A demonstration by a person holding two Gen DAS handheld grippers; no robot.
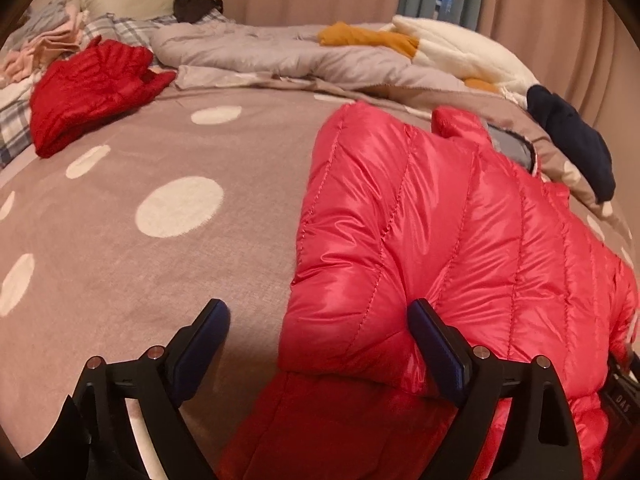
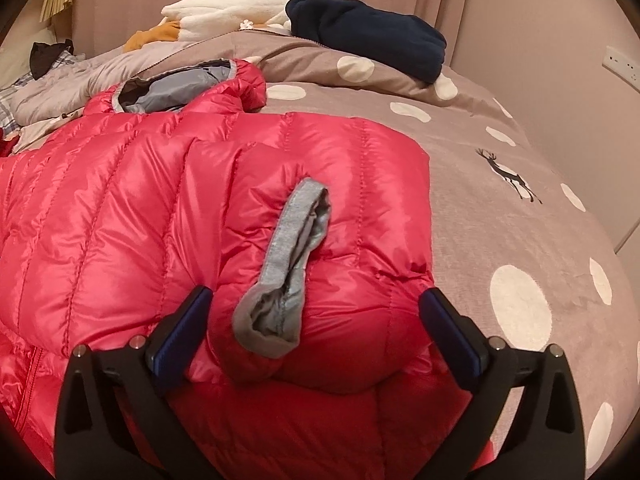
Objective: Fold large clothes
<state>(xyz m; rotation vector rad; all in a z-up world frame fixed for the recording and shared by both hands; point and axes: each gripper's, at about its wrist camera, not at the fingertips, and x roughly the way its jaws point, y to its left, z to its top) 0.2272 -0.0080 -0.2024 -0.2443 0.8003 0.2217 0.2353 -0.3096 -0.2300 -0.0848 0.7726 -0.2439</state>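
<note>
Across the taupe bedspread with large white dots [image 1: 168,264], a glossy pink-red quilted down jacket [image 1: 440,220] lies spread, its grey-lined hood [image 2: 180,84] toward twelve o'clock in the right wrist view. One sleeve is already folded over the body, its grey elastic cuff [image 2: 280,268] resting on top near the middle of that view. The right gripper [image 2: 316,312] sits at six o'clock with its jaws wide apart, straddling the puffed sleeve end without clamping it. The left gripper [image 1: 320,324] is likewise wide open at six o'clock in its own view, one finger over bare bedspread and the other against the jacket's folded edge; neither holds anything. The sleeves look tucked, so the likely next stage is folding the body. The slippery, air-filled fabric is the main risk: a pinch that catches only the top shell layer could let the filling slide out and the folded sleeve spring open. Lifting one side faster than the other would skew the fold. A crumpled dark red garment [image 1: 92,92] at ten o'clock and a navy fleece garment [image 2: 372,32] at one o'clock lie well apart.
</note>
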